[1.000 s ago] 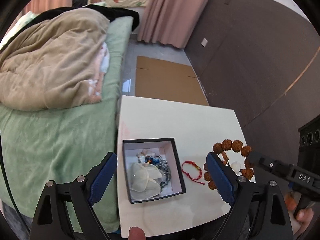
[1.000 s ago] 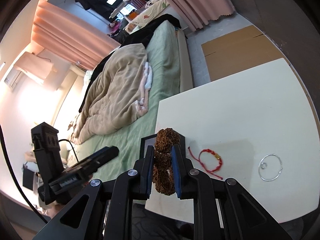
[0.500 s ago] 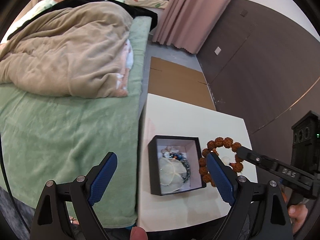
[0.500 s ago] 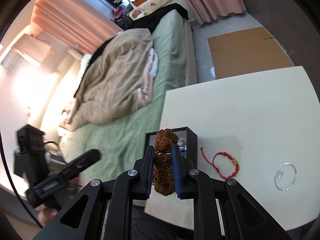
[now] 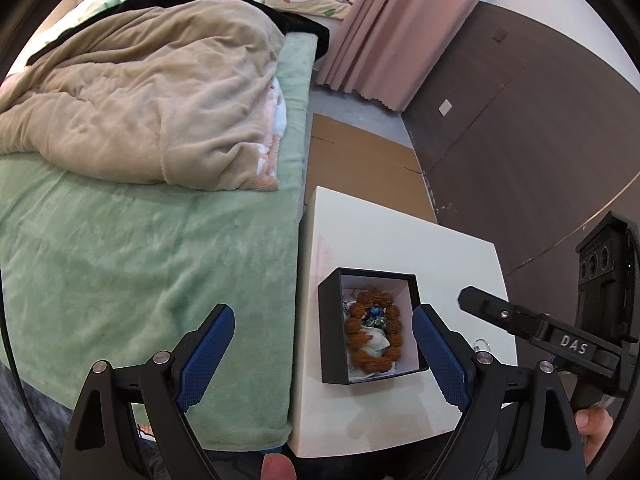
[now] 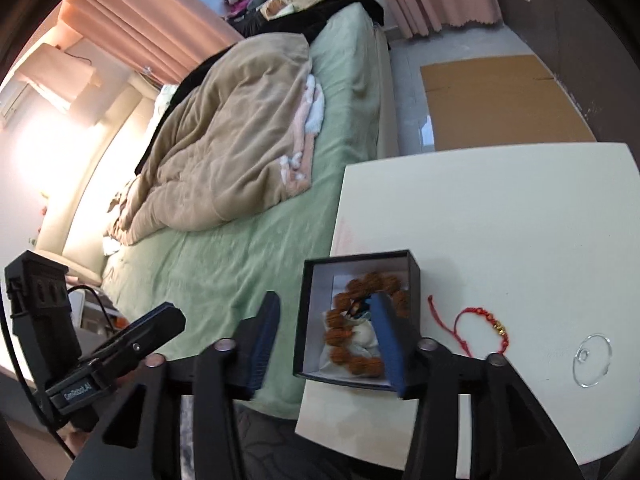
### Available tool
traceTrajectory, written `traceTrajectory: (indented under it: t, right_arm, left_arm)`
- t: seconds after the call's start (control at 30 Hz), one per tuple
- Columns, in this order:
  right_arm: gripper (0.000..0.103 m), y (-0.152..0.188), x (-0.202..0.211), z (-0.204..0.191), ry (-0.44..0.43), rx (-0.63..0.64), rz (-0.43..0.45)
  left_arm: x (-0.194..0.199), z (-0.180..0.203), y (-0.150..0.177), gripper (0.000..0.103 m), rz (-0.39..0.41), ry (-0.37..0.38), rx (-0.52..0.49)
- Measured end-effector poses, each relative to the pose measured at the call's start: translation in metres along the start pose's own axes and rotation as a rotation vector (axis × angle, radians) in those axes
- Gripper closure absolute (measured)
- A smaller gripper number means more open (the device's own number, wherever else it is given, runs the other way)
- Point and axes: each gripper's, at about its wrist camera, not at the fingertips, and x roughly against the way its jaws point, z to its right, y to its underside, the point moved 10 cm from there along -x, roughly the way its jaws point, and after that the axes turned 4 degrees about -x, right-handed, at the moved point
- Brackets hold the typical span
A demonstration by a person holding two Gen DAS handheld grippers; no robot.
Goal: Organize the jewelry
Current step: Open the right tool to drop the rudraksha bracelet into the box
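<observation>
A black jewelry box [image 5: 332,344] with a white lining stands on the white table [image 5: 380,240]. A brown beaded bracelet [image 5: 354,322] lies in it on top of other jewelry and a white pouch; it also shows in the right wrist view [image 6: 340,318]. My left gripper [image 5: 324,354] is open and empty, above the table's near edge. My right gripper [image 6: 326,340] is open and empty just above the box [image 6: 310,320]. A red string bracelet [image 6: 474,316] and a thin clear bangle [image 6: 592,360] lie on the table [image 6: 500,220] to the right of the box.
A bed with a green sheet [image 5: 140,260] and a beige blanket [image 5: 152,92] lies along the table's left side. Flat cardboard [image 5: 360,168] lies on the floor beyond the table. A dark wall [image 5: 520,120] stands at the right.
My right gripper moved over the box, opened and let go of the brown beaded bracelet, which now lies in the box. The left gripper shifted left, still open.
</observation>
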Motion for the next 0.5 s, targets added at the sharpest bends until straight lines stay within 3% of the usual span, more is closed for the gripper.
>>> traceTrajectory:
  t: [0.17,0.3,0.5]
  right_arm:
    - [0.049,0.005,0.018,0.021,-0.004,-0.041,0.011]
    - [0.038,0.01,0.039,0.045,0.011,-0.088,0.052]
    - [0.037,0.017,0.076,0.087,0.074,-0.141,0.14]
  left_arm:
    - [-0.009,0.015,0.003,0.012,-0.014,0.013,-0.027]
    - [-0.015,0.036,0.006,0.012,-0.022,0.024,-0.068]
    - [-0.029,0.076,0.01,0.012,-0.025,0.049,-0.157]
